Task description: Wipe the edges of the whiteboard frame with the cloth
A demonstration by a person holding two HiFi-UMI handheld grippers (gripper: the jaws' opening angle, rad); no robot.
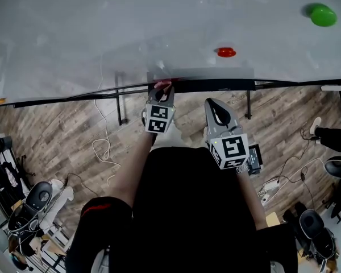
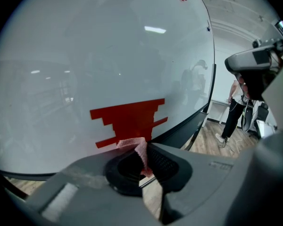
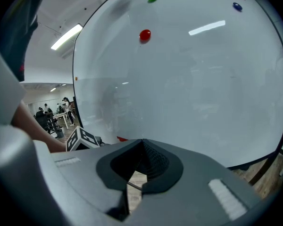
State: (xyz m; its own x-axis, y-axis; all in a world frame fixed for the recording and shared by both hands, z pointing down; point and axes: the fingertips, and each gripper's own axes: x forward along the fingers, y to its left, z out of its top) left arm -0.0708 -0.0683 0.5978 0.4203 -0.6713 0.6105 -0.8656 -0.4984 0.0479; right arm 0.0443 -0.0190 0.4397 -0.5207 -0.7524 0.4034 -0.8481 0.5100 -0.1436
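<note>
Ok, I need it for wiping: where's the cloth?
Left gripper view: the pink cloth is pinched in the left tongs, at the whiteboard's bottom frame below the red patch.

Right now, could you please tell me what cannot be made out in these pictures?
1. The cloth: in the left gripper view, mostly hidden between the left tool's jaws; only a pink strip shows.
2. Whether the cloth touches the frame: in the head view, the left tool covers that spot.
3. The whiteboard upper frame edges: cut off by the head view's top.

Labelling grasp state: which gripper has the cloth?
The left gripper, jaws shut on the pink cloth; the right gripper is shut with nothing between its jaws.
</note>
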